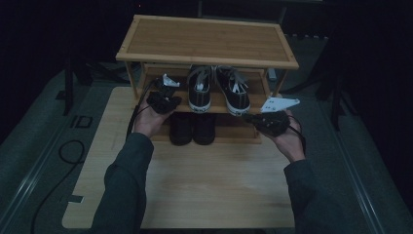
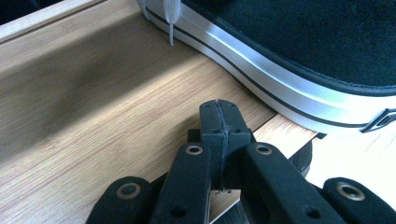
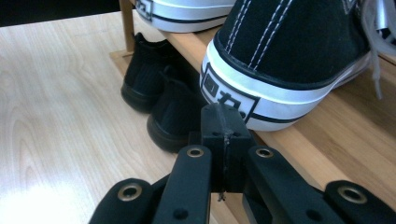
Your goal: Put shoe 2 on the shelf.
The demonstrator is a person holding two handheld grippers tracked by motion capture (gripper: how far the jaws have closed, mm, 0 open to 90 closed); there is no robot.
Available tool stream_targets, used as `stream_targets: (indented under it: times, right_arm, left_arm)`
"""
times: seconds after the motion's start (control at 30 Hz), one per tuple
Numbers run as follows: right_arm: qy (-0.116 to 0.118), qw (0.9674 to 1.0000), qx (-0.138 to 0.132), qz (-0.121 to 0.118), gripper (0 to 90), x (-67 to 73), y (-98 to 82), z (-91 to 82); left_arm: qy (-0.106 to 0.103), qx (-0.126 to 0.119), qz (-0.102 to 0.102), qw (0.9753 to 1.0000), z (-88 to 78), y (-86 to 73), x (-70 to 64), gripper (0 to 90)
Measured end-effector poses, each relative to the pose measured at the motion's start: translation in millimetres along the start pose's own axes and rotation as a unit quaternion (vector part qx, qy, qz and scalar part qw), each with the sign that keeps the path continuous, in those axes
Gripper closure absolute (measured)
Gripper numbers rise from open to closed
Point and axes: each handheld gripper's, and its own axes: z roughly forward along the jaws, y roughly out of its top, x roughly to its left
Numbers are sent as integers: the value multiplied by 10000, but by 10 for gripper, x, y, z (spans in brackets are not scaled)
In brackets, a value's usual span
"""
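A wooden shoe rack (image 1: 207,41) stands at the far side of the table. Two black sneakers with white soles rest on its middle shelf, the left sneaker (image 1: 199,89) beside the right sneaker (image 1: 234,90). Two all-black shoes (image 1: 192,127) sit on the bottom level. My left gripper (image 1: 168,83) hovers over the shelf's left part, jaws shut and empty; its tips (image 2: 219,112) are just short of a sneaker's white sole (image 2: 280,93). My right gripper (image 1: 251,117) is at the shelf's front right, shut and empty, its tips (image 3: 223,119) close to the sneaker's heel (image 3: 261,88).
The light wooden tabletop (image 1: 209,180) stretches in front of the rack. A black cable (image 1: 63,161) loops on the grey floor at left. Dark stands flank the rack on both sides. The rack's top shelf is bare.
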Motion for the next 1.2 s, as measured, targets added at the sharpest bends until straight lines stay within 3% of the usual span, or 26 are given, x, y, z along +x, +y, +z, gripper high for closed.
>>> stream_targets:
  times: [0.07, 0.3, 0.73, 0.9, 1.0, 1.2]
  right_arm:
    - [113, 9999, -5, 30, 900, -10, 16, 33]
    - [129, 9999, -91, -40, 900, 59, 78, 86]
    - [294, 9993, 20, -214, 900, 176, 150, 285]
    - [82, 9998, 48, -177, 900, 185, 138, 346]
    - [111, 9999, -41, -118, 900, 182, 156, 354]
    - [133, 9997, 70, -213, 900, 192, 217, 395]
  left_arm:
    - [-18, -28, -15, 10000, 2, -5, 1, 900]
    - [-22, -34, -14, 10000, 2, -7, 3, 900]
    - [-30, -22, 13, 10000, 3, -1, 5, 900]
    - [-1, -12, 32, 10000, 0, -5, 1, 900]
    - [-11, -11, 39, 10000, 0, -5, 4, 900]
    - [2, -12, 41, 10000, 0, -5, 0, 900]
